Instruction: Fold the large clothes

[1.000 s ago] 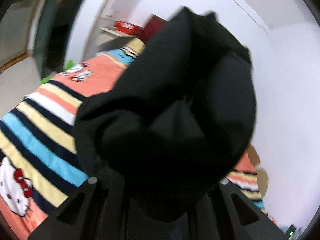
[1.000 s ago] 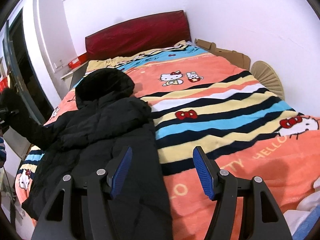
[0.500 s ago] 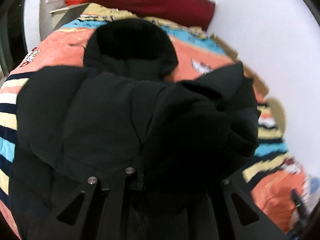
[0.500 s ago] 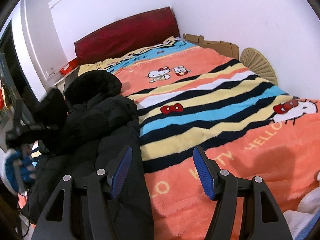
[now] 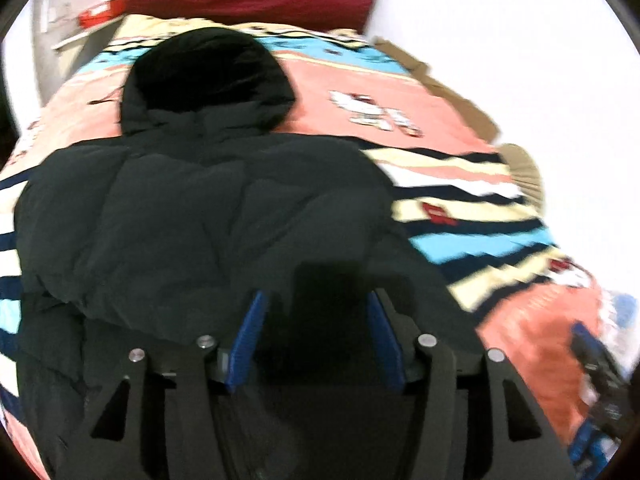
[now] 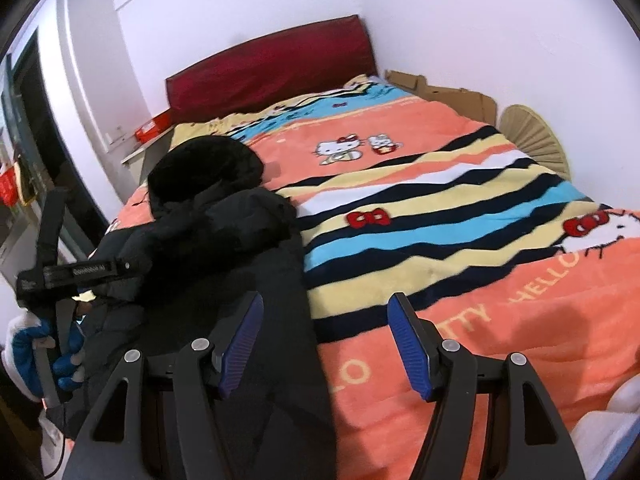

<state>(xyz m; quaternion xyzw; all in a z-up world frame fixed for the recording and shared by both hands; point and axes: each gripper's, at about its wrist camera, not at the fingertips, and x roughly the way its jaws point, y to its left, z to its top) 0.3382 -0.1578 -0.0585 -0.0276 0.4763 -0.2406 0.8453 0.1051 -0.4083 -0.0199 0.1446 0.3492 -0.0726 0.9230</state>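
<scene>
A black hooded puffer jacket (image 5: 192, 216) lies on the bed with its hood (image 5: 204, 68) toward the headboard. One sleeve is folded across the jacket's body, and its cuff (image 5: 324, 280) rests between the blue pads (image 5: 248, 336) of my left gripper (image 5: 316, 300). The jaws are opening and the pads stand clear of the cuff. From the right wrist view the jacket (image 6: 224, 248) fills the bed's left side. There a gloved hand (image 6: 60, 356) holds the left gripper (image 6: 72, 276). My right gripper (image 6: 326, 300) hangs open over the jacket's right edge with nothing in it.
A striped cartoon blanket (image 6: 440, 216) covers the bed, bare to the right of the jacket. A dark red headboard (image 6: 272, 68) stands at the far end. Flattened cardboard (image 6: 452, 96) and a straw fan (image 6: 532, 136) lean at the right wall. A white cloth (image 6: 612, 420) lies near right.
The left gripper swung the held sleeve from beside the bed over the jacket's body, lowered it, and its jaws parted off the cuff. The right gripper stayed put.
</scene>
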